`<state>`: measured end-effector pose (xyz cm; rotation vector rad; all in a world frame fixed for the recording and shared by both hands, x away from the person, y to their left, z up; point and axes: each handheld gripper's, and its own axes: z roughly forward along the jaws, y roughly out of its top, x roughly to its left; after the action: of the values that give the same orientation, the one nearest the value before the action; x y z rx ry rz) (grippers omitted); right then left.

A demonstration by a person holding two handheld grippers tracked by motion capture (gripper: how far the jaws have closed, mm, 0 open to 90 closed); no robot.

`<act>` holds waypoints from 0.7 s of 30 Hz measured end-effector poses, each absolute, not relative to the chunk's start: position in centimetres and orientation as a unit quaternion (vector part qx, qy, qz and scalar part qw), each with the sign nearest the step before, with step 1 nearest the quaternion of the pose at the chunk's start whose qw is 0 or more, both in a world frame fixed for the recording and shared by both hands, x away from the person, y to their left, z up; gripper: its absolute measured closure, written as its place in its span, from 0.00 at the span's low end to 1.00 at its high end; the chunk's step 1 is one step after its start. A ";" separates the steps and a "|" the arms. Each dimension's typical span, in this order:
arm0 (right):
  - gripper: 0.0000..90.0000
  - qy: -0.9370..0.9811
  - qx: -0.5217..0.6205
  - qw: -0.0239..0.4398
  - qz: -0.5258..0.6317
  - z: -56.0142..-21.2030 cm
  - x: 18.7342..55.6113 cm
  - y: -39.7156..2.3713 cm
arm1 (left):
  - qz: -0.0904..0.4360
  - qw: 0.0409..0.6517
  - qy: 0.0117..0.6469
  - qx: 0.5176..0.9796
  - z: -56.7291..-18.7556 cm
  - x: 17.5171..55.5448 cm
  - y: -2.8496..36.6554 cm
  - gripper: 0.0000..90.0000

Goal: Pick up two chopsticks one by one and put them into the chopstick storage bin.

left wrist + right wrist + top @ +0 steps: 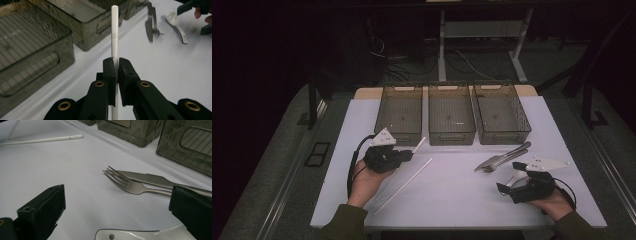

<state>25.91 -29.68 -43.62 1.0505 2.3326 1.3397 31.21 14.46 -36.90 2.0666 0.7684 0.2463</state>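
Note:
My left gripper (pixel 408 155) is shut on a thin white stick (pixel 420 144), held just above the table in front of the left bin (pixel 400 114). In the left gripper view the jaws (pixel 117 62) pinch the stick (pixel 114 35), which points up past them toward the bins. A second white stick (pixel 404 185) lies flat on the table. My right gripper (pixel 510 177) stands open at the right, its jaws wide apart (pixel 117 195) on either side of a white spoon (pixel 140 235). Just beyond the spoon lie a fork (pixel 130 185) and a knife (pixel 155 180).
Three dark see-through bins stand in a row at the back; the middle bin (pixel 451 117) and the right bin (pixel 501 115) look bare inside. The white table top (pixel 452 195) ends close to the forearms. The fork and knife (pixel 502 157) lie right of centre.

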 end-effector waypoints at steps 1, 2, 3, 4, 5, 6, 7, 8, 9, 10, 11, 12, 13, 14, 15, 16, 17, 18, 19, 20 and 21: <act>0.01 0.801 0.361 0.127 0.460 -43.6 25.9 -29.7 | 0.101 0.447 0.308 0.834 -36.7 31.4 14.5 0.93; 0.01 0.801 0.362 0.127 0.460 -43.6 25.9 -29.7 | 0.102 0.451 0.309 0.831 -36.4 31.5 14.5 0.93; 0.01 0.801 0.363 0.126 0.460 -43.6 25.9 -29.7 | 0.105 0.451 0.307 0.831 -36.2 31.7 14.5 0.93; 0.01 0.800 0.363 0.126 0.460 -43.6 25.9 -29.7 | 0.106 0.453 0.307 0.830 -35.9 31.9 14.5 0.93; 0.01 0.800 0.363 0.127 0.460 -43.6 25.9 -29.7 | 0.106 0.457 0.310 0.827 -35.7 32.0 14.6 0.93; 0.01 0.800 0.363 0.129 0.461 -43.6 25.9 -29.7 | 0.108 0.459 0.310 0.826 -35.5 32.2 14.6 0.93; 0.01 0.800 0.362 0.129 0.461 -43.6 25.9 -29.7 | 0.109 0.460 0.310 0.825 -35.3 32.4 14.6 0.93; 0.01 0.799 0.363 0.128 0.462 -43.6 25.9 -29.8 | 0.110 0.460 0.311 0.824 -35.1 32.6 14.6 0.93; 0.01 0.799 0.363 0.129 0.462 -43.6 25.9 -29.8 | 0.111 0.461 0.312 0.823 -34.8 32.8 14.6 0.93; 0.01 0.799 0.363 0.128 0.462 -43.6 25.9 -29.8 | 0.112 0.461 0.311 0.824 -34.6 33.0 14.7 0.93; 0.01 0.798 0.364 0.127 0.462 -43.5 25.8 -29.7 | 0.113 0.464 0.312 0.821 -34.5 33.2 14.6 0.93; 0.01 0.798 0.364 0.127 0.463 -43.6 25.8 -29.7 | 0.114 0.464 0.312 0.821 -34.3 33.3 14.6 0.93; 0.01 0.800 0.361 0.128 0.462 -43.6 25.8 -29.7 | 0.115 0.466 0.312 0.820 -34.2 33.4 14.6 0.93; 0.01 0.801 0.359 0.128 0.461 -43.6 25.8 -29.8 | 0.117 0.467 0.311 0.820 -34.0 33.5 14.5 0.93; 0.01 0.800 0.359 0.129 0.462 -43.6 25.8 -29.8 | 0.117 0.468 0.310 0.819 -33.9 33.5 14.6 0.93; 0.01 0.799 0.361 0.129 0.463 -43.5 25.8 -29.8 | 0.118 0.470 0.310 0.818 -33.8 33.6 14.6 0.93; 0.01 0.799 0.362 0.127 0.462 -43.5 25.8 -29.8 | 0.119 0.473 0.310 0.816 -33.6 33.6 14.6 0.93; 0.01 0.799 0.365 0.124 0.461 -43.5 25.8 -29.7 | 0.120 0.473 0.309 0.817 -33.4 33.6 14.7 0.93; 0.01 0.799 0.364 0.126 0.461 -43.5 25.8 -29.7 | 0.122 0.475 0.307 0.816 -33.3 33.5 14.7 0.93; 0.01 0.799 0.363 0.126 0.462 -43.5 25.8 -29.7 | 0.122 0.479 0.308 0.813 -33.1 33.5 14.7 0.93; 0.01 0.799 0.363 0.126 0.462 -43.5 25.8 -29.7 | 0.124 0.480 0.307 0.812 -32.9 33.5 14.8 0.93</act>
<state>25.78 -29.74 -43.52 1.0576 2.3270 1.3459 33.55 14.76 -32.94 1.9823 0.7486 0.3024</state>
